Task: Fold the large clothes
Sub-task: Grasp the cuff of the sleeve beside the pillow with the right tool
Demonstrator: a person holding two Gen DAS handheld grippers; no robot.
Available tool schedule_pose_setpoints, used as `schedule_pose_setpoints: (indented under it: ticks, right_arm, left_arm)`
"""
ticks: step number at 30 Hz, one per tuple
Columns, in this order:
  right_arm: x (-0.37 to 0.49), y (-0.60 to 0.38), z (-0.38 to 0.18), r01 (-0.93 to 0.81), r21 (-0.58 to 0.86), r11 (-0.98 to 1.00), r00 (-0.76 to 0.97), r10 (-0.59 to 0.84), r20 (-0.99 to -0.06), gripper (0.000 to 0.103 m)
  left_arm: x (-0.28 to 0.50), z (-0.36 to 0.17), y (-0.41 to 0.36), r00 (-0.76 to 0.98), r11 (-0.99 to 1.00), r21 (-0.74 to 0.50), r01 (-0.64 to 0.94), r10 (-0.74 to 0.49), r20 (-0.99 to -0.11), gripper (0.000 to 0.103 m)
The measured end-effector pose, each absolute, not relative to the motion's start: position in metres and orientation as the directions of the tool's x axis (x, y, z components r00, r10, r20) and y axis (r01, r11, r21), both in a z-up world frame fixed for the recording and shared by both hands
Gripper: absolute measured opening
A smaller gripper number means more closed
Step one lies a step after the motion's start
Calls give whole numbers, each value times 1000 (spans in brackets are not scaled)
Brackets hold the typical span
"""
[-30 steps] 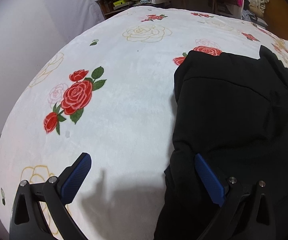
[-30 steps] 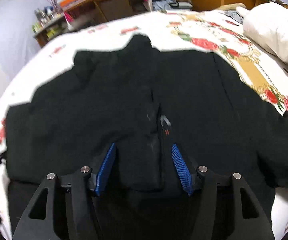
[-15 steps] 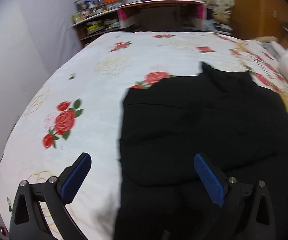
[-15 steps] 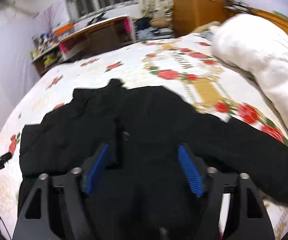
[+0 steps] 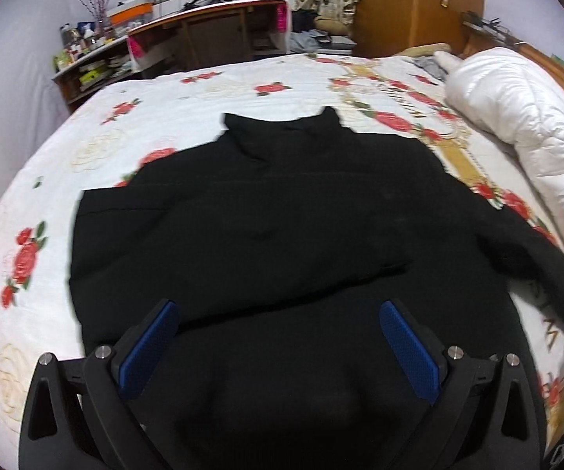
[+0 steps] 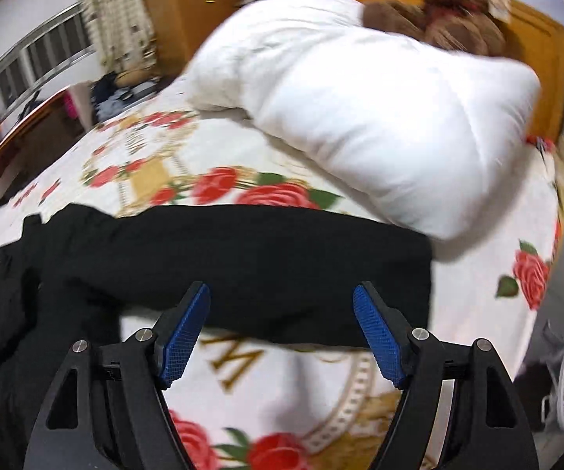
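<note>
**Right sleeve lying crosswise ahead of right gripper**

Left wrist view:
- Hovering left gripper (image 5: 276,333) over the hem end of the black jacket (image 5: 282,235), jaws spread wide, gripping nothing.
- Looking straight up the jacket's long axis: hem nearest, collar (image 5: 282,133) farthest.
- Seeing the jacket's left side already lying doubled over the body, its edge running across just ahead of the blue pads (image 5: 148,342).
- Seeing the right sleeve (image 5: 536,270) sticking out unfolded, pointing from the jacket toward the white duvet (image 5: 517,117).

Right wrist view:
- Holding right gripper (image 6: 282,329) wide open and empty, just short of the sleeve (image 6: 282,258).
- Facing the sleeve side-on: long axis running across the fingers, cuff end toward the duvet (image 6: 360,117), shoulder end back toward the jacket body.
- Judging right gripper as the nearer one for the sleeve fold; likely needing a shift toward the cuff before pinching.

Surface and room:
- Working on a soft rose-print bedspread (image 6: 282,192) under the jacket, so expecting the cloth to drag and bunch.
- Noting a teddy bear (image 6: 458,4) beyond the duvet, and a desk (image 5: 211,35) and a wardrobe (image 5: 419,4) past the jacket's collar end.
</note>
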State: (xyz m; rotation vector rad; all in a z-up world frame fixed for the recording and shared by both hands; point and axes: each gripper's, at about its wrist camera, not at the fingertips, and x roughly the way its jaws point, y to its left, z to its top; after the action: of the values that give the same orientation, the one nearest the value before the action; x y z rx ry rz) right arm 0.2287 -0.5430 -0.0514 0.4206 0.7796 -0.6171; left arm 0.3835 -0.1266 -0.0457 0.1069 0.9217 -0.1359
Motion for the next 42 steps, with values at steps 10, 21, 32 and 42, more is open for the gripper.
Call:
schedule_pose_setpoints:
  ticks: [10, 21, 32, 42]
  right_arm:
    - [193, -599, -90, 754, 122, 646, 459, -384, -801, 77]
    - [205, -630, -116, 743, 195, 640, 463, -281, -841, 78]
    - [214, -635, -123, 736, 268, 622, 492, -220, -843, 50]
    - [230, -605, -72, 653, 221, 724, 583, -296, -757, 14]
  left_arm:
    - [392, -63, -210, 568, 956, 41, 290, -138, -811, 103]
    - [398, -78, -266, 545, 933, 37, 357, -176, -820, 103]
    - [399, -89, -273, 503, 927, -1, 374, -204, -840, 103]
    - [392, -72, -260, 520, 922, -21, 386, -236, -821, 103]
